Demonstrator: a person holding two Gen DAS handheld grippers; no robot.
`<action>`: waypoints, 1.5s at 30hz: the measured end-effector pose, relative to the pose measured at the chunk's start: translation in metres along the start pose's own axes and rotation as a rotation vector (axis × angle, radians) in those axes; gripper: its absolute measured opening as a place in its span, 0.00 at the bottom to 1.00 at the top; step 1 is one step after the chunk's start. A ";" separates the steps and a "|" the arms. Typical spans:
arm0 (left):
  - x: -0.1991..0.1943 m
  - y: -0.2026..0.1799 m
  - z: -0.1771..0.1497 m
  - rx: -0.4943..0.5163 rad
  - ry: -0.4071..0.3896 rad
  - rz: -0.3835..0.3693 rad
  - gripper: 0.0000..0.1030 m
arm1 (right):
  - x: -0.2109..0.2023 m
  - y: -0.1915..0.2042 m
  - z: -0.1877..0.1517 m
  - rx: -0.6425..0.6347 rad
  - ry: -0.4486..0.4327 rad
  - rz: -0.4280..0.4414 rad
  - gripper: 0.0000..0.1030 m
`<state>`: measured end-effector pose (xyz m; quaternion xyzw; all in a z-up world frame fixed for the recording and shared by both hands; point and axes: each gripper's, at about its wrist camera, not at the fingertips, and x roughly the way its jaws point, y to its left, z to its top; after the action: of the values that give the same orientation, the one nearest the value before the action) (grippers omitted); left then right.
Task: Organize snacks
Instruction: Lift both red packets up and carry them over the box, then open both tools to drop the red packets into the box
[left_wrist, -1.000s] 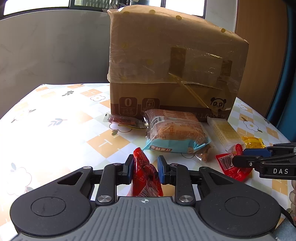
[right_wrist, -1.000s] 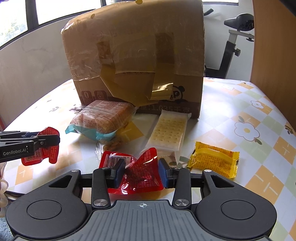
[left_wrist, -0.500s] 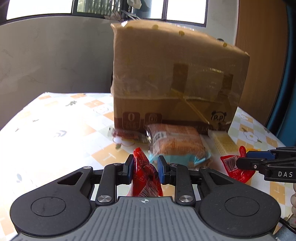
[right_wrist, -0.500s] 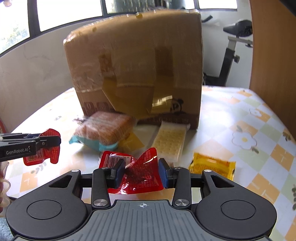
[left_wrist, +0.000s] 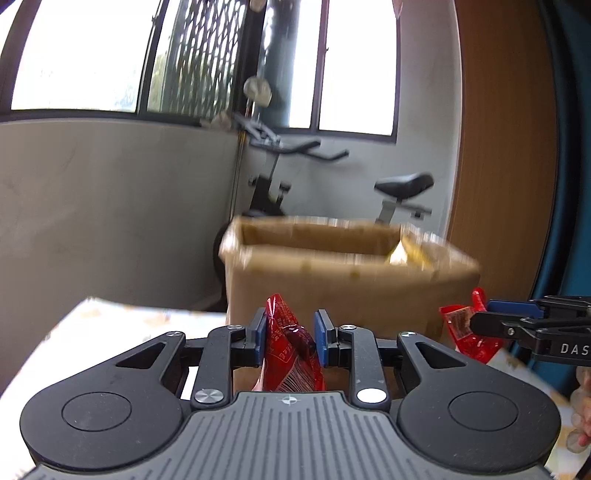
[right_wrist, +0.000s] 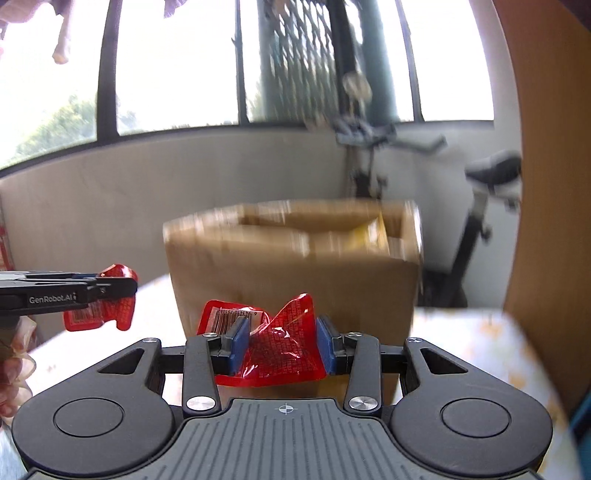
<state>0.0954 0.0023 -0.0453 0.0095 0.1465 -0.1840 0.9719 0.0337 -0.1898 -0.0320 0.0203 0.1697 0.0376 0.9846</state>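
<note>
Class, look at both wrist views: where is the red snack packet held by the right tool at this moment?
The red snack packet is clamped in the right tool, raised before the open cardboard box; the left view shows it at right.

The left claw (right_wrist: 110, 291) carries "GenRobot.AI" in white on its black finger, seen from the right wrist. The right claw (left_wrist: 517, 323) shows "DAS", cut off by the frame edge. The red packet (right_wrist: 273, 343) bears a barcode whose digits, upside down, perhaps include "751", too blurred to confirm.
</note>
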 end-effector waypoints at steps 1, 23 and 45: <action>0.002 0.000 0.010 -0.001 -0.017 -0.005 0.27 | 0.003 -0.002 0.010 -0.010 -0.018 0.005 0.35; 0.128 0.007 0.090 0.005 0.060 -0.036 0.29 | 0.161 -0.028 0.083 -0.087 0.064 -0.043 0.35; 0.099 0.017 0.074 0.003 0.085 -0.045 0.61 | 0.096 -0.057 0.070 0.052 0.003 -0.084 0.48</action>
<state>0.2101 -0.0228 -0.0034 0.0153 0.1877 -0.2053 0.9604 0.1509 -0.2408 -0.0010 0.0385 0.1727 -0.0081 0.9842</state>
